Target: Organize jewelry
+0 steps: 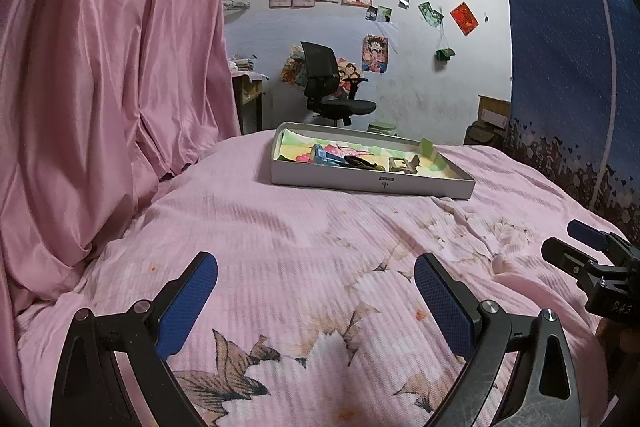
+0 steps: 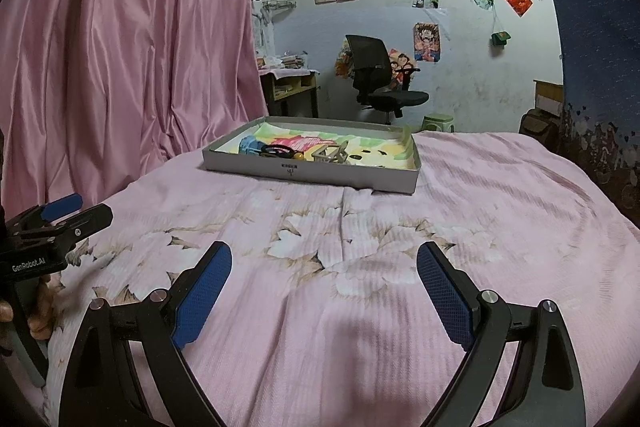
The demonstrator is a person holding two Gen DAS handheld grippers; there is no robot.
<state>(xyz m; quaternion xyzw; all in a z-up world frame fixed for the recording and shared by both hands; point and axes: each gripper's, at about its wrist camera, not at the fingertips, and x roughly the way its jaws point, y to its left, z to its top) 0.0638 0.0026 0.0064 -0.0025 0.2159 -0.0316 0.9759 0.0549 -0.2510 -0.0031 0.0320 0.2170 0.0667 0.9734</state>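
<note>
Jewelry pieces (image 2: 280,151): a small jumble in the tray's left half; a blue clip, dark loops and a pale squarish claw clip show, finer detail too small to tell.
Tray (image 2: 312,174): shallow grey cardboard box lid, rectangular, lined with a pastel drawing; a small dark logo on its near wall, unreadable.
Bedspread (image 2: 400,227): pink ribbed cloth printed with pale blossoms, rumpled; the tray sits on its far part.
Left gripper (image 1: 316,295): black arms, blue dimpled pads, spread wide, empty, above the cloth; "GenRobot.AI" on its body.
Right gripper (image 2: 324,287): same build, spread wide, empty.
Curtain (image 1: 100,67): glossy pink satin, folded.
</note>
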